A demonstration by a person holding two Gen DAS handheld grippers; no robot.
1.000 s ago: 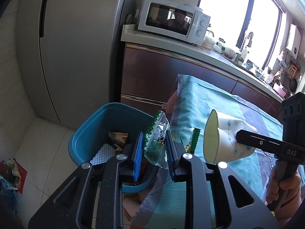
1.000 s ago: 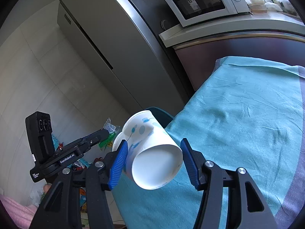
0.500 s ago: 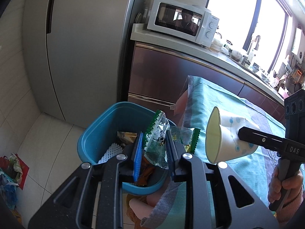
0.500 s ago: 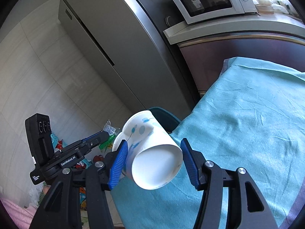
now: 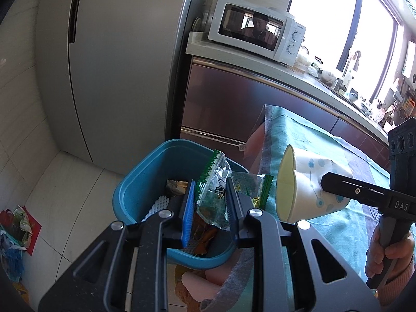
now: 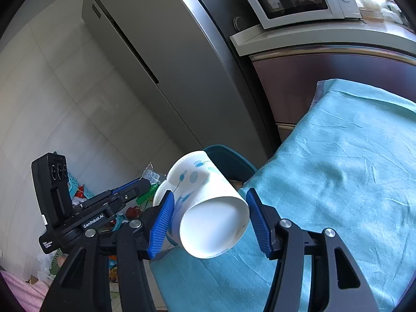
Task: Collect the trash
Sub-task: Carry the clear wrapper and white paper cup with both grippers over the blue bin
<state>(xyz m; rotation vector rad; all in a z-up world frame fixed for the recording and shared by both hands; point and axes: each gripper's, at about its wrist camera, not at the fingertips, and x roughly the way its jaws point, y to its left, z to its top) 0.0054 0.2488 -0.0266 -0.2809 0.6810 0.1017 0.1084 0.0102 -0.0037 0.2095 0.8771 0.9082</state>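
My left gripper (image 5: 210,195) is shut on a clear snack wrapper (image 5: 214,182) with green zigzag edges and holds it over the blue trash bin (image 5: 145,179). The bin stands on the floor at the end of the table and has several pieces of trash in it. Held on its side between the blue pads of my right gripper (image 6: 210,195) is a white paper cup (image 6: 205,179) with blue dots. Its mouth points toward the bin (image 6: 228,156). The cup (image 5: 309,182) hangs over the teal tablecloth (image 6: 351,176), just right of the wrapper. The left gripper (image 6: 135,184) shows beside the cup.
A tall grey fridge (image 5: 117,65) stands behind the bin. A white microwave (image 5: 257,26) sits on the counter above dark red cabinets (image 5: 234,98). Loose bags and litter (image 5: 13,226) lie on the tiled floor at the left. A hand (image 5: 390,254) grips the right gripper's handle.
The right gripper has drifted slightly with the cup toward the table's end by the bin. Both grips are unchanged, and the wrapper stays over the bin.
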